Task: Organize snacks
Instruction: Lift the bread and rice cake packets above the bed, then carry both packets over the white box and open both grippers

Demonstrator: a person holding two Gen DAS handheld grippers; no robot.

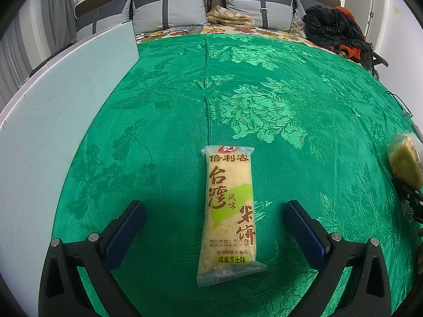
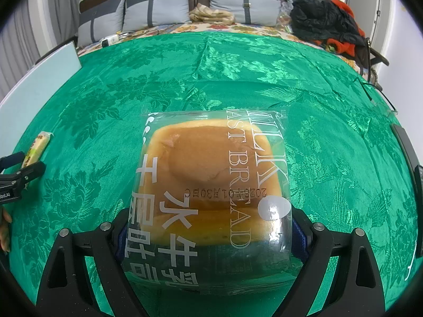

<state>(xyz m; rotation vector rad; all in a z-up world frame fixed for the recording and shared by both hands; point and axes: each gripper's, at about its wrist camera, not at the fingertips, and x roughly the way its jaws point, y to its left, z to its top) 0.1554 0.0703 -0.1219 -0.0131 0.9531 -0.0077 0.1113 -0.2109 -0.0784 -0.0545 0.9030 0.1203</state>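
Note:
A long rice cracker packet (image 1: 228, 211), yellow and green with red lettering, lies flat on the green floral cloth (image 1: 277, 79). My left gripper (image 1: 215, 227) is open, with one blue-padded finger on each side of the packet's near half and neither touching it. My right gripper (image 2: 210, 237) is shut on a clear milk toast bread packet (image 2: 211, 179), its pads pressed against the pack's two sides. From the left wrist view the bread packet (image 1: 404, 161) shows at the far right edge. From the right wrist view the rice cracker packet (image 2: 37, 148) and the left gripper (image 2: 18, 174) show at far left.
A pale white board (image 1: 53, 105) lies along the left side of the cloth. Grey pillows (image 1: 169, 10), folded beige fabric (image 1: 230, 15) and a heap of black and orange clothes (image 1: 333, 29) line the far side. A dark flat object (image 2: 407, 153) and a cable (image 2: 370, 89) sit at right.

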